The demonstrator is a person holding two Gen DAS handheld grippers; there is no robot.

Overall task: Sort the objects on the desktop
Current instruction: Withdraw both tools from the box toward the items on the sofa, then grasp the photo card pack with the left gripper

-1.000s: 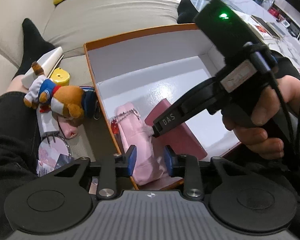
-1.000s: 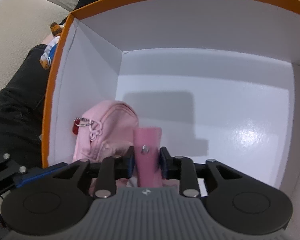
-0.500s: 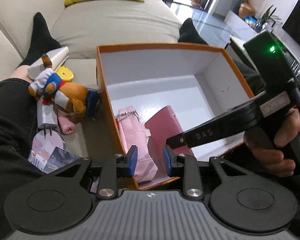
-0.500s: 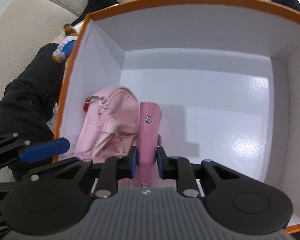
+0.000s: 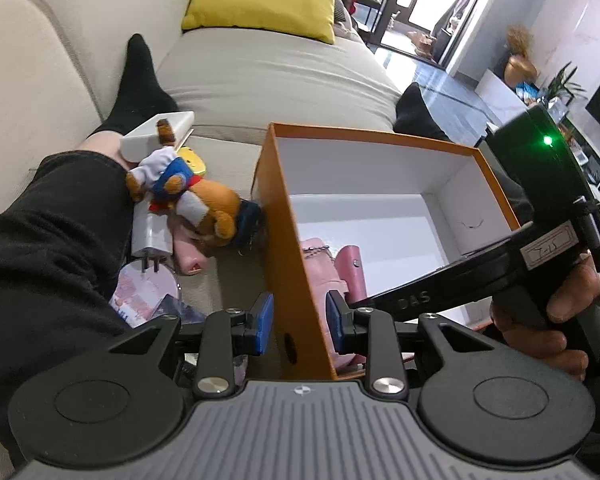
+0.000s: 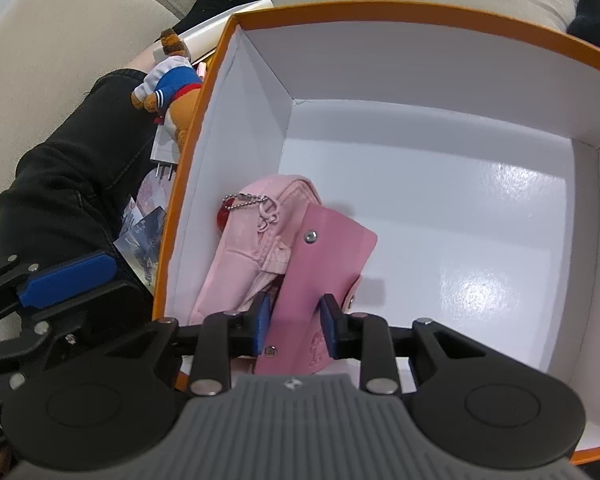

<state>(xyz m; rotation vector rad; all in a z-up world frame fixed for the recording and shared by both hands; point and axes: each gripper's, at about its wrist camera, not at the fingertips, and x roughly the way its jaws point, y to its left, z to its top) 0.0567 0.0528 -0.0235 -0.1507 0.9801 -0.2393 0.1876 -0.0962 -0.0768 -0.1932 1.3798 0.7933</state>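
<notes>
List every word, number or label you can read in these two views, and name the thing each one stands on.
"DAS": on the right gripper's black finger arm.
Handwritten white tag on that gripper's body: illegible.
Embossed mark on the pink wallet: too faint to read.
Printed cards beside the box: blurred.

Daylight floods in from the doorway (image 5: 428,4) at my upper right, blown out; glare patches shine on the box (image 6: 480,292) floor. Fisheye bends the edges; everything stays sharp.
</notes>
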